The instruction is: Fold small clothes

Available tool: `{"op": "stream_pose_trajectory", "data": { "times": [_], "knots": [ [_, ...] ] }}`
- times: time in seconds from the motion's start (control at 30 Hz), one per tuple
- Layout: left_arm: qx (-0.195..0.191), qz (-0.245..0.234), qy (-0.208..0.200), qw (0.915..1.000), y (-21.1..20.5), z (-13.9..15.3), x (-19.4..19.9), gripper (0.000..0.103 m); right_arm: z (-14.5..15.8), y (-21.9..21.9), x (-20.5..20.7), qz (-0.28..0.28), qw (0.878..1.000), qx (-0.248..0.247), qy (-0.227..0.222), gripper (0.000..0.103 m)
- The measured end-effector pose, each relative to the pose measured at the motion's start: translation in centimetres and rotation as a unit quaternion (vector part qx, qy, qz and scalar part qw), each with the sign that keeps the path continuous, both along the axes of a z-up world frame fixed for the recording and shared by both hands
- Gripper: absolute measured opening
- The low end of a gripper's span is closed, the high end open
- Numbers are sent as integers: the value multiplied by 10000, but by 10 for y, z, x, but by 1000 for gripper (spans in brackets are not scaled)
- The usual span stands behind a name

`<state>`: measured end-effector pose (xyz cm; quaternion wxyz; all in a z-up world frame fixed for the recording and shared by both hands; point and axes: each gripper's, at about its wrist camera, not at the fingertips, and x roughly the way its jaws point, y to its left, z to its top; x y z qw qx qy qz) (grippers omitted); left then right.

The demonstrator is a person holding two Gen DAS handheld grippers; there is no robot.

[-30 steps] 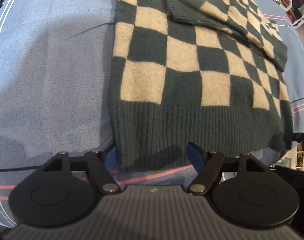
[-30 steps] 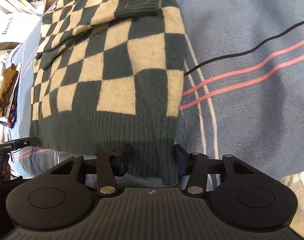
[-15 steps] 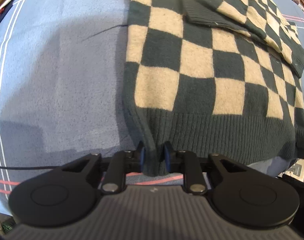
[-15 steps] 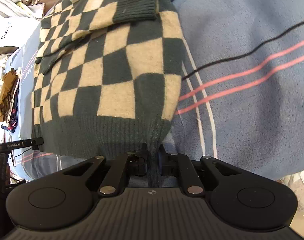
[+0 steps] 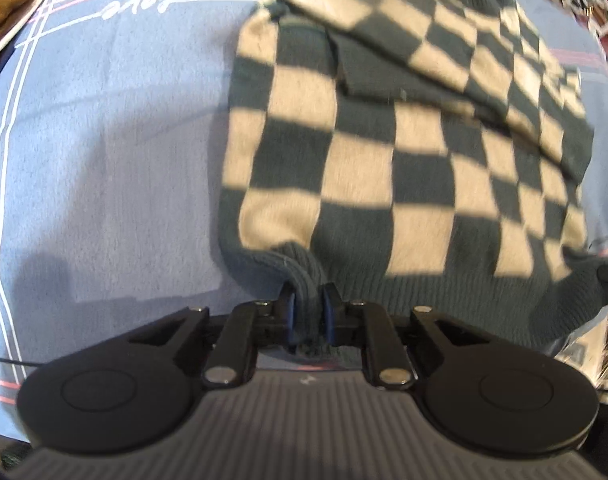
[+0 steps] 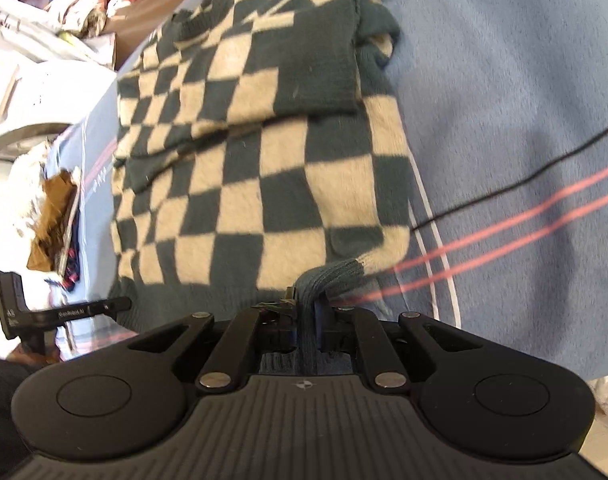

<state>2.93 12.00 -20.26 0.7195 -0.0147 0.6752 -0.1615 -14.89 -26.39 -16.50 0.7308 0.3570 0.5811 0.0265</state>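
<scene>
A dark green and cream checkered sweater (image 5: 384, 168) lies on a blue blanket (image 5: 104, 152), both sleeves folded across its body. My left gripper (image 5: 307, 312) is shut on the ribbed hem at the sweater's left bottom corner, which is bunched and lifted off the blanket. In the right wrist view the same sweater (image 6: 256, 184) shows, and my right gripper (image 6: 307, 320) is shut on the ribbed hem at its right bottom corner, also raised. The hem curls over toward the checks at both corners.
The blanket (image 6: 524, 100) has pink, white and black stripes. A heap of clothes and a brown item (image 6: 52, 216) lie beyond the blanket's left edge in the right wrist view. The other gripper's black part (image 6: 44, 312) shows at left.
Both grippers went from open around the hem to shut on it. They have since lifted the hem corners and carried them forward over the sweater.
</scene>
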Motion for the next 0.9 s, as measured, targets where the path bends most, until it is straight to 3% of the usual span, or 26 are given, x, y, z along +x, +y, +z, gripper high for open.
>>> {"op": "stream_pose_trajectory", "data": {
  "times": [0.23, 0.37, 0.4, 0.43, 0.5, 0.73, 0.9],
  "knots": [
    [-210, 175, -443, 9986, -1, 27, 57, 10, 22, -22, 30, -420, 9981, 367, -260, 13],
    [-177, -4, -610, 9980, -3, 39, 76, 11, 28, -29, 52, -363, 9980, 418, -314, 13],
    [-162, -14, -606, 9980, -4, 39, 78, 17, 31, -28, 56, -219, 9988, 247, -351, 13],
    [-124, -11, -579, 9982, -2, 39, 75, 37, 32, -26, 58, -73, 9992, 123, -370, 13],
    [49, -10, -422, 9991, 4, 34, 63, 64, 29, -24, 55, 13, 9993, 171, -318, 13],
    [-241, 381, 510, 9977, 43, -15, 5, 64, 14, -16, 31, -56, 9996, 258, -54, 13],
    [-259, -71, 537, 9982, 42, -39, -14, 62, 11, -16, 26, -83, 9997, 247, 33, 13]
  ]
}}
